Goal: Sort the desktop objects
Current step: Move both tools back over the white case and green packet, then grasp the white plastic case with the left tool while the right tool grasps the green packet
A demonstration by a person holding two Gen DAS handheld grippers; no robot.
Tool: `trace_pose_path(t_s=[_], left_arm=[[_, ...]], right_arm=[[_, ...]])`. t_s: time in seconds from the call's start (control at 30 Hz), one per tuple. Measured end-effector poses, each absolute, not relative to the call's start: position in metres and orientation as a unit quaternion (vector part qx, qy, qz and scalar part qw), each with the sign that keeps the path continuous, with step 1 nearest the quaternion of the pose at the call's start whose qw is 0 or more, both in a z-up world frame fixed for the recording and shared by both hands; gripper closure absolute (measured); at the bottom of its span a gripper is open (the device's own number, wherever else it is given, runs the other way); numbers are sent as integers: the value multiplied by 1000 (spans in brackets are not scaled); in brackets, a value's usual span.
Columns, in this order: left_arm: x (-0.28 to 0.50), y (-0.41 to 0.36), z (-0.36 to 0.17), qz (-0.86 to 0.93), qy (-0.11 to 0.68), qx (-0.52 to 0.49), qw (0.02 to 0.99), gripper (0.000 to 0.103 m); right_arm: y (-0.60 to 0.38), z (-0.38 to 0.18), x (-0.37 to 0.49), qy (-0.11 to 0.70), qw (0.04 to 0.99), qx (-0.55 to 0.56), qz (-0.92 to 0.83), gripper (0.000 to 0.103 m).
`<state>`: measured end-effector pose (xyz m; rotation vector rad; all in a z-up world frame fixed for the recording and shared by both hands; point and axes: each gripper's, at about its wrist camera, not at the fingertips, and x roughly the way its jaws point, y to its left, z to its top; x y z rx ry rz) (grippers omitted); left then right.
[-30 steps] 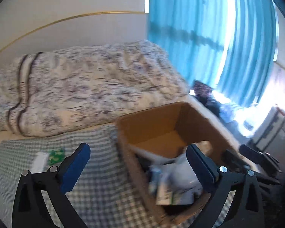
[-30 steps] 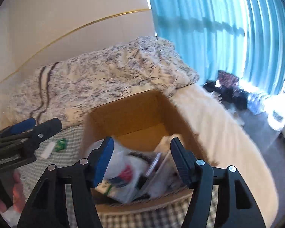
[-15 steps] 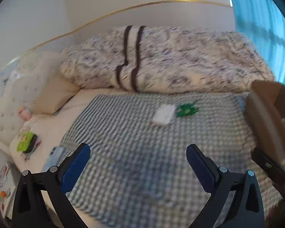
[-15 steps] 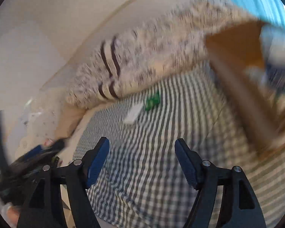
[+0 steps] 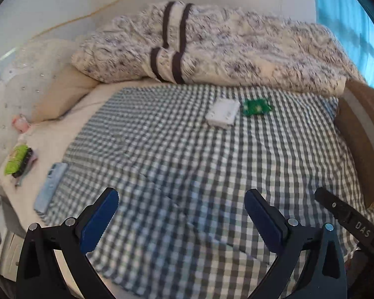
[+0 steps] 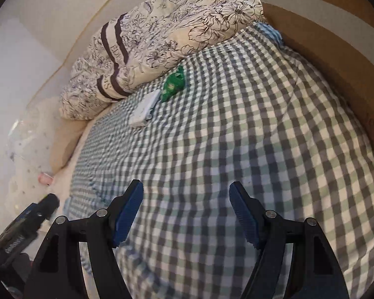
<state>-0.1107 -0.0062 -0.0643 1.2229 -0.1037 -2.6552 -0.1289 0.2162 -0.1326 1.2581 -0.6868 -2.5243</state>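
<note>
Gingham cloth [image 5: 187, 164] in grey-green and white covers the bed, with a rumpled floral duvet [image 5: 224, 47] heaped along its far edge and a cardboard box [image 6: 336, 57] standing at the right end. Both tools hang above the cloth with nothing in them: the left gripper [image 5: 180, 216] has its tongs spread wide, and the right gripper [image 6: 186, 210] is spread as well. Two things remain on the cloth near the duvet: a flat white box [image 5: 223, 112] and, just beside it on the box side, a small green packet [image 5: 256, 107]. The white box lies flat with its long axis running from the near left toward the far right, its farther short end aimed at the packet. To lift it cleanly, I judge the tongs should close across its narrow width, square to that axis, coming in low so the soft cloth is not gathered with it. A light blue phone [image 5: 51, 186] sits at the cloth's left border, well apart from both.
</note>
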Motion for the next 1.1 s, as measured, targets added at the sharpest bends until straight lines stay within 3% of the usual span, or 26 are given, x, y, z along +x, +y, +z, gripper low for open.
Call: trace_pose_path(t_s=[0.6, 0.83, 1.1], left_arm=[[-292, 0, -129, -912, -29, 408, 3, 0], [-357, -25, -167, -896, 11, 442, -27, 0], [-374, -22, -182, -886, 17, 460, -57, 0]], right_arm=[[209, -129, -255, -152, 122, 457, -868, 32], [199, -132, -330, -149, 130, 463, -864, 32], [159, -168, -422, -180, 145, 490, -841, 29]])
